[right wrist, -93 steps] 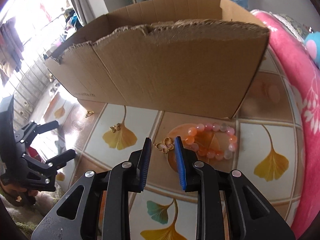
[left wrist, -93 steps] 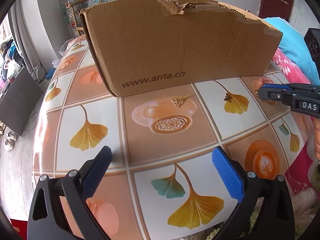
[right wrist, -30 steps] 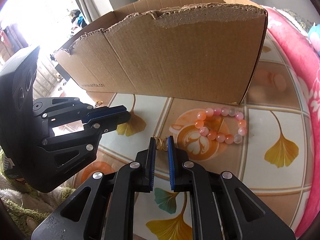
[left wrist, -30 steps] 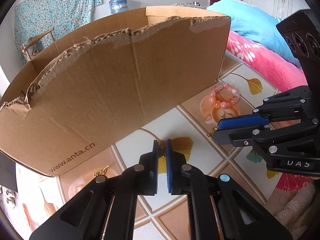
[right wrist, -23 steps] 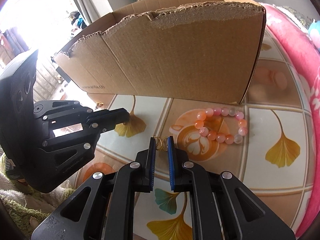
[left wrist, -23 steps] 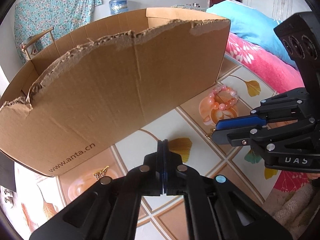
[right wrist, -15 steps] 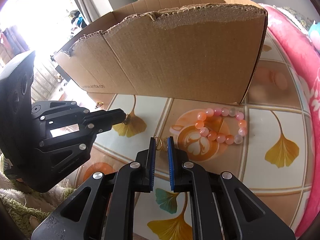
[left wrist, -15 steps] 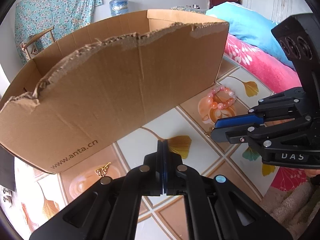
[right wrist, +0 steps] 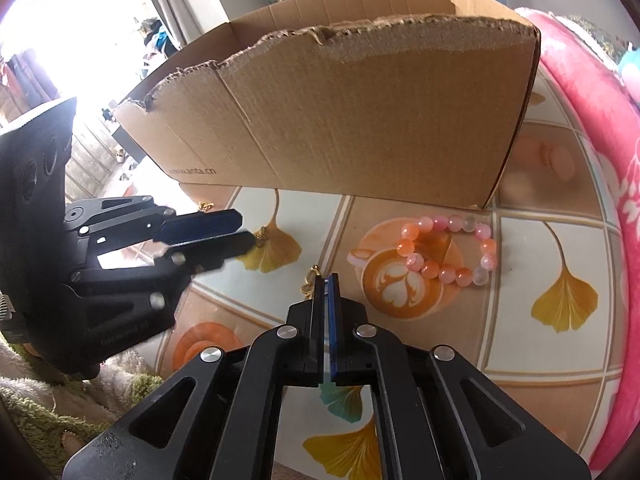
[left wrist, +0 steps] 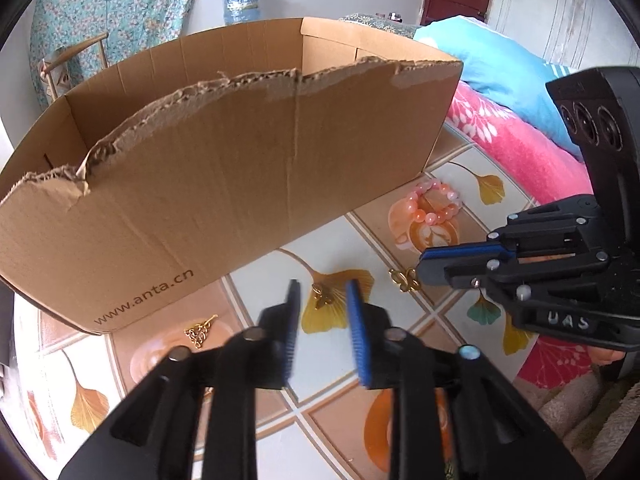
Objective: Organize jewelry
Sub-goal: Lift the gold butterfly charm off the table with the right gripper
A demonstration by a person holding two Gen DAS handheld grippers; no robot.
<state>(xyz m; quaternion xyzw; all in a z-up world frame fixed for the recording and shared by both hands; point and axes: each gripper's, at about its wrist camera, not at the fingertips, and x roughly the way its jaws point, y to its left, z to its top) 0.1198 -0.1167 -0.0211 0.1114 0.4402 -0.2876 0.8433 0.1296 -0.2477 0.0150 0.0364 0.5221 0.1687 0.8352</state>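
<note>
My left gripper is open over the patterned tabletop, its fingers either side of a small gold charm lying on a yellow leaf. My right gripper is shut on a gold butterfly charm, which sticks out to the left of its tip; it also shows in the left wrist view. A pink and orange bead bracelet lies to the right of it. A gold chain piece lies near the front of the open cardboard box.
The box stands across the back of the table, open at the top with a torn front wall. A pink blanket borders the table's right side. A fluffy rug lies below the left edge.
My left gripper has opened, and the small gold charm now lies on the table between its fingers. My right gripper has closed fully on the butterfly charm.
</note>
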